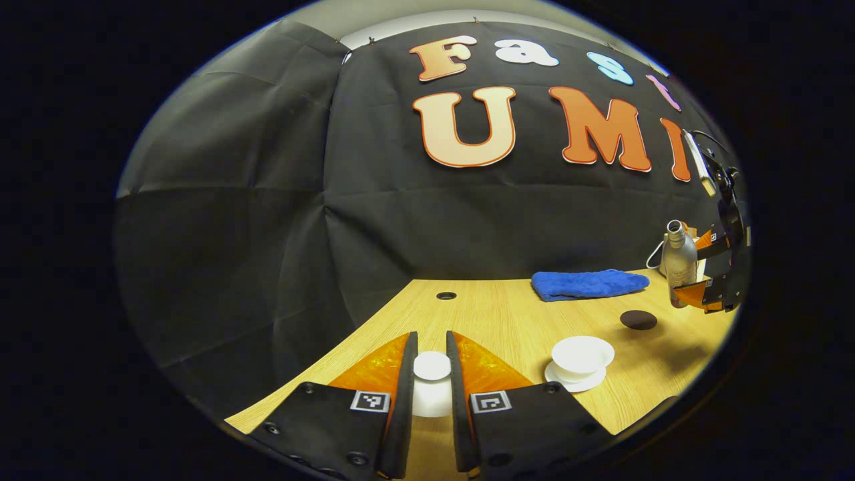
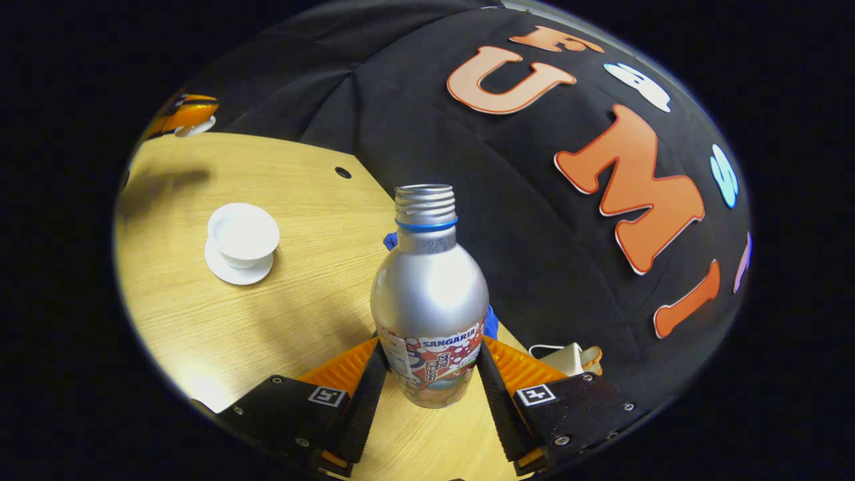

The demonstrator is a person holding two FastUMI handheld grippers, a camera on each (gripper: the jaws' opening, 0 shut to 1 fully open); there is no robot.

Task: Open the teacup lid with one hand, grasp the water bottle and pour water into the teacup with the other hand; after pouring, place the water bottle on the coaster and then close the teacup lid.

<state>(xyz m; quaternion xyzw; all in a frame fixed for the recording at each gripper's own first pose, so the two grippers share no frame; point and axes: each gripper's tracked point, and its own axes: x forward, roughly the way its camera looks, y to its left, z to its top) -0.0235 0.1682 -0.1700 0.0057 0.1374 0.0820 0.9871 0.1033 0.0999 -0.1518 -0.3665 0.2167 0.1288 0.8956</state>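
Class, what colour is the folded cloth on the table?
Blue cloth, clearest in the left gripper view.

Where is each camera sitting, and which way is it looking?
Left gripper view: rides on the left gripper, looking over the table at the wall; its fingers pinch the teacup lid.
Right gripper view: rides on the right gripper, tilted, looking past the water bottle its fingers clamp.
Both show the open teacup and bottle.

A creased black cloth wall (image 1: 280, 220) hangs behind a light wood-grain table (image 1: 494, 321) with a small round dark hole (image 1: 446, 295) near its back edge. Bright light glares on the tabletop's near corner.
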